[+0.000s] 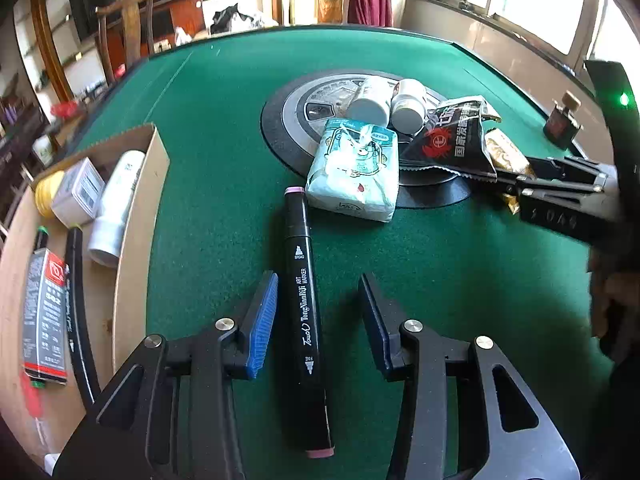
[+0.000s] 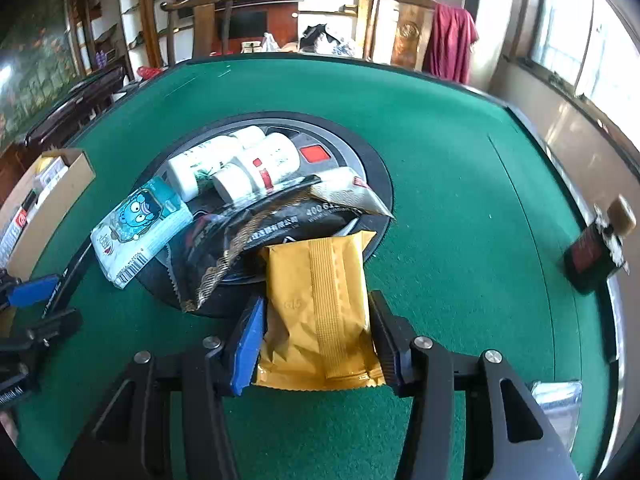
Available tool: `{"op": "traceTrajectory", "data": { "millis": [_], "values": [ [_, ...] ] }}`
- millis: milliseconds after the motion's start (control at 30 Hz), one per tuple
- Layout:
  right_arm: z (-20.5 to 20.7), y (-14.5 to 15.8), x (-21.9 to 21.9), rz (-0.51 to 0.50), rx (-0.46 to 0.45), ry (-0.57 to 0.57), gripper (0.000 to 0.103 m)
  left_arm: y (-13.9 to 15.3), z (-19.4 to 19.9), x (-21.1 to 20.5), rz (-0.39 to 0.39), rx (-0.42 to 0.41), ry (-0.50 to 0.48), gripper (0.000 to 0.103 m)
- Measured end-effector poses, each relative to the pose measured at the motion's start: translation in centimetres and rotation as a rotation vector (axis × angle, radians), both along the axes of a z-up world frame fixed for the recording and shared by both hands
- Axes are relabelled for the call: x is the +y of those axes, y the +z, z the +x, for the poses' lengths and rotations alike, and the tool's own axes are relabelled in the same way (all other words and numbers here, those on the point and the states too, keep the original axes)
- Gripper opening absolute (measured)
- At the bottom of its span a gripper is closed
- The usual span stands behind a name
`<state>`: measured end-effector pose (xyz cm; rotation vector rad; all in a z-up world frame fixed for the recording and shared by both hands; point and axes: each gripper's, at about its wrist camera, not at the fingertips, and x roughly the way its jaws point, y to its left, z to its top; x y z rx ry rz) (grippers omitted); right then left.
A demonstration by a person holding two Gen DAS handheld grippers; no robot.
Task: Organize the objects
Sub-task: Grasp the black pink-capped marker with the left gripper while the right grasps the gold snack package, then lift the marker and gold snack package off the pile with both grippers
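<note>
Now, marker (image 1: 306,320) | long axis bottom-to-top of frame, between my left claw (image 1: 318,312) pads, untouched | right claw (image 2: 316,340) clamps yellow packet (image 2: 320,308).

Object count, both wrist views, green tabletop (image 1: 224,128).

Markers: two, one black art marker (image 1: 306,316) on the felt, one black marker (image 1: 78,312) in the cardboard box (image 1: 138,216). White bottles: three by the round centre plate (image 2: 372,160), namely (image 2: 200,166), (image 2: 260,168) and a smaller one (image 2: 250,135) behind; one more white bottle (image 1: 114,204) in the box. Tissue packs: one (image 1: 354,168). Black snack bags: one (image 1: 452,140). Yellow snack packets: one (image 2: 320,304). White sachets: one (image 2: 348,188). Small dark bottles with tan cap: one (image 2: 598,248). Also boxed: one white carton (image 1: 78,192), one yellow roll (image 1: 46,196), one grey glue tube (image 1: 44,312). Grippers: two.
</note>
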<state>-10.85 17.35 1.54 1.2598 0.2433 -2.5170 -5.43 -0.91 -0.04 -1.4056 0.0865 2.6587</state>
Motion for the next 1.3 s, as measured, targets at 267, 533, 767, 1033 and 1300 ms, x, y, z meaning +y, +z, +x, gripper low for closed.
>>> {"op": "traceTrajectory", "data": {
  "millis": [267,533,767,1033,1300],
  "values": [
    [0.5,2.9,4.0,-0.154,0.082,-0.165,0.044,-0.1,0.4,-0.1,0.052,0.033,-0.01,0.014],
    [2.9,6.6,4.6,-0.395,0.196,-0.13,0.044,1.0,0.7,-1.0,0.105,0.087,0.018,0.014],
    [5.2,5.8,0.0,-0.39,0.136,0.027,0.044,1.1,0.6,-1.5,0.102,0.099,0.047,0.014],
    [5.4,4.4,-1.9,-0.346,0.092,0.084,0.044,1.6,1.2,-1.6,0.068,0.136,0.063,0.014],
    [5.3,4.4,-2.4,-0.332,0.107,0.09,0.044,1.5,1.6,-1.4,0.03,0.149,0.076,0.014]
  ]
}}
